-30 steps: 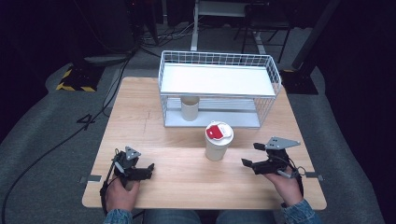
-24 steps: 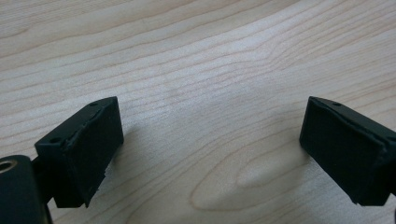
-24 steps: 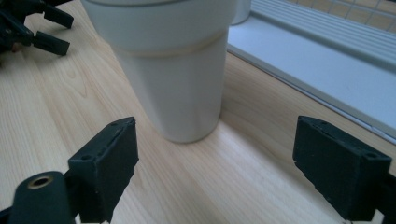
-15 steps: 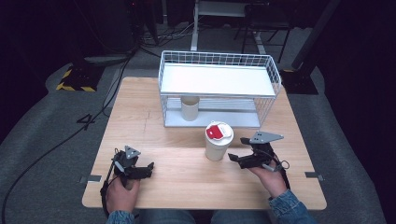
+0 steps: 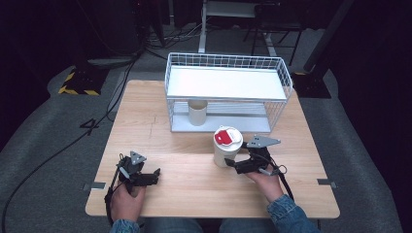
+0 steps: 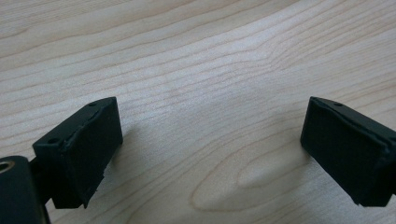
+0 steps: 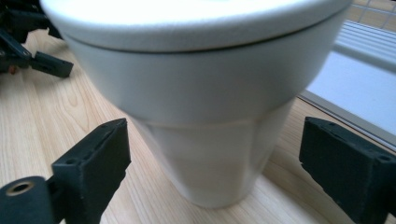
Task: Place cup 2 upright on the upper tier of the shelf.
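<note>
Right hand-held gripper gaping wide, cup between jaws, unclamped, likely lined up to grasp. Left hand-held gripper wide, empty, parked over worktop.

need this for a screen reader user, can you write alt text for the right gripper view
A white cup with a wide lid stands close up on the wooden table, between the open black jaws of the right tool, which do not touch it. Behind to the right is the base of a white wire rack; the other tool lies at upper left.
</note>
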A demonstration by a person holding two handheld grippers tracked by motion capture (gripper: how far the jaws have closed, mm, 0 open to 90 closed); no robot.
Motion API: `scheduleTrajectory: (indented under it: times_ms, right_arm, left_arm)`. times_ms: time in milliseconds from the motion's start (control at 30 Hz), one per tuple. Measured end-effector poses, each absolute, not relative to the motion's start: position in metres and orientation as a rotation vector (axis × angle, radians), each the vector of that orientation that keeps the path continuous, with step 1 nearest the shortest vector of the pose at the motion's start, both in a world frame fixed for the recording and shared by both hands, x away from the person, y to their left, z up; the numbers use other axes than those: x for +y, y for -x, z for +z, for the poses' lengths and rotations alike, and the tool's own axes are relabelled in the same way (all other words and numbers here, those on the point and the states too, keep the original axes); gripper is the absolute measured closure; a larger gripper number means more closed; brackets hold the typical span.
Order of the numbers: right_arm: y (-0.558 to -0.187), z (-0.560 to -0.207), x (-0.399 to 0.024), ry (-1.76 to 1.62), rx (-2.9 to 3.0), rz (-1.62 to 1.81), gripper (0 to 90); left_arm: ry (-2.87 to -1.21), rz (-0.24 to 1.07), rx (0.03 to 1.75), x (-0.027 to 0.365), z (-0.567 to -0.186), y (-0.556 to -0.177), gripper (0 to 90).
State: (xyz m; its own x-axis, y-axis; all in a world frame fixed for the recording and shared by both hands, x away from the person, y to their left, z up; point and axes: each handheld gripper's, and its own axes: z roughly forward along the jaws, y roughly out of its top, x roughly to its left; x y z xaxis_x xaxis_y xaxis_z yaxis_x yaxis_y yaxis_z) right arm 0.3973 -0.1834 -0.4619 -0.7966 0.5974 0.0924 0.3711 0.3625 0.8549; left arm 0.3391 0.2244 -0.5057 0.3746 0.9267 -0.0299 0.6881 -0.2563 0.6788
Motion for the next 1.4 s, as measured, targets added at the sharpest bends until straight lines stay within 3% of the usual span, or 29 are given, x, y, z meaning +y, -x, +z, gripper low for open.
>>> scheduleTrajectory:
  times_ms: [833,1400]
  right_arm:
    - [-0.406,-0.474,-0.161,-0.901,2.287,1.506,7.1]
    - [-0.405,-0.476,-0.154,-0.873,2.259,1.475,12.5]
  left_arm:
    - [-2.03,0.507,1.388,0.224,-0.506,-0.339,6.1]
    - [-2.031,0.507,1.388,0.224,-0.506,-0.339,6.1]
